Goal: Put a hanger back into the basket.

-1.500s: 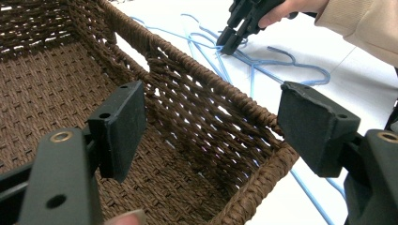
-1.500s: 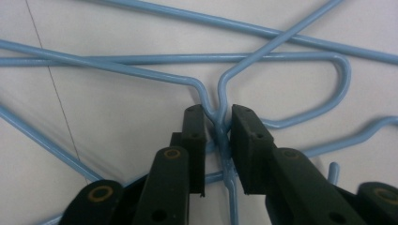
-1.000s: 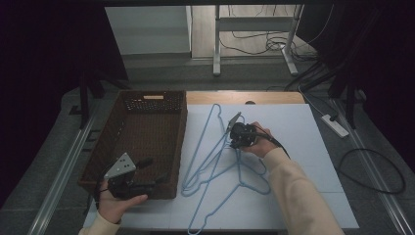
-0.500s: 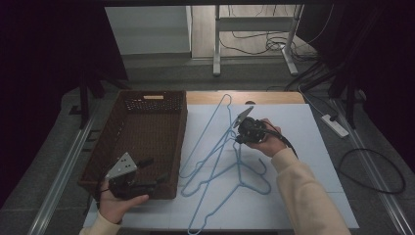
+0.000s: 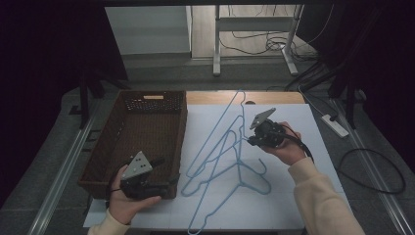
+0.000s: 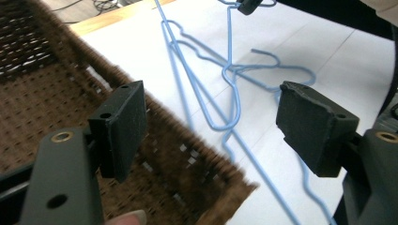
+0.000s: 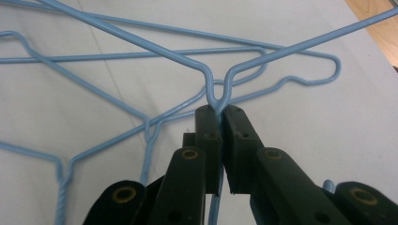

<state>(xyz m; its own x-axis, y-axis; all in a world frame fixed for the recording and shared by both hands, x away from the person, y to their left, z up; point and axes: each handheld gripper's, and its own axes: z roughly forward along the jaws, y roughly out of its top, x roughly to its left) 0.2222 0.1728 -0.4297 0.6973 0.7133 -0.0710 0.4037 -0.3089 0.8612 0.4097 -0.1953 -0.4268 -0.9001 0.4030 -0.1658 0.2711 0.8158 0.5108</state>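
Several light-blue wire hangers lie tangled on a white sheet (image 5: 293, 196). My right gripper (image 5: 249, 141) is shut on the neck of one blue hanger (image 5: 221, 123) and holds it tilted up off the sheet. In the right gripper view the jaws (image 7: 219, 112) pinch the wire just below where that hanger's (image 7: 155, 48) two shoulders meet. Other hangers (image 7: 300, 79) rest flat beneath it. My left gripper (image 5: 165, 172) hovers open at the near right corner of the brown wicker basket (image 5: 181, 132). Nothing sits between its pads (image 6: 211, 122), which look across the basket rim (image 6: 47, 93) toward the hangers (image 6: 234, 93).
The basket stands on the table's left half with its inside bare. A wooden table edge (image 5: 274, 97) runs along the far side. Beyond it are a metal stand (image 5: 216, 44), floor cables and a power strip (image 5: 334, 125) at the right.
My right gripper has risen and shifted right with the hanger, whose frame now stands steeper off the sheet. My left gripper has drifted slightly right along the basket's corner.
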